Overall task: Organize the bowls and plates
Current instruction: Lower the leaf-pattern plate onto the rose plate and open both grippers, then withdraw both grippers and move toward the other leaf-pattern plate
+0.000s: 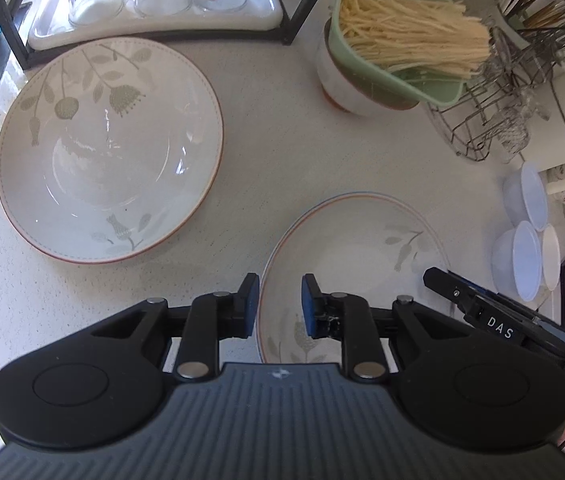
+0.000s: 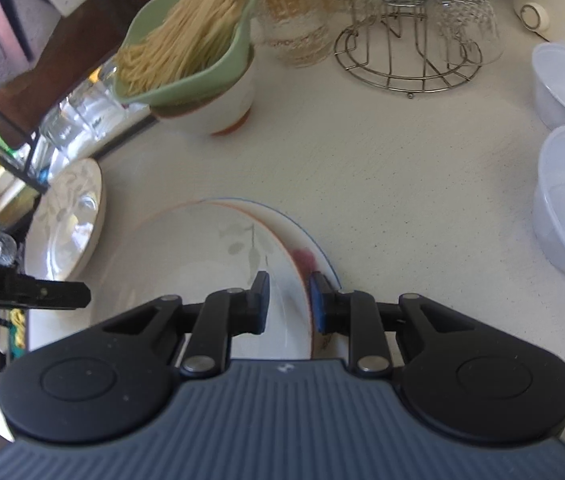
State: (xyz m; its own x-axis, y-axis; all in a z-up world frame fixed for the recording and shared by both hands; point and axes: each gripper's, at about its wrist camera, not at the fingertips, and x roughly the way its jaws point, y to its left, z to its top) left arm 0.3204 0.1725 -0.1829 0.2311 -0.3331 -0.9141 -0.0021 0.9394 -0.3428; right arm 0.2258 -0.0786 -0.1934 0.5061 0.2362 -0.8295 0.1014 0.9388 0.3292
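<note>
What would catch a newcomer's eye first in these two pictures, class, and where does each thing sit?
Probably the large leaf-patterned bowl, resting on the pale counter at the left, near the rack of glasses. Next, the green container of pale noodles, tilted over a white cup farther back. Nearest, both tools straddle the rim of a smaller patterned dish: the left tool and the right tool, both open.

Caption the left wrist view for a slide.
Left tool open over the near plate's rim, large floral bowl to its left, right tool alongside.
</note>
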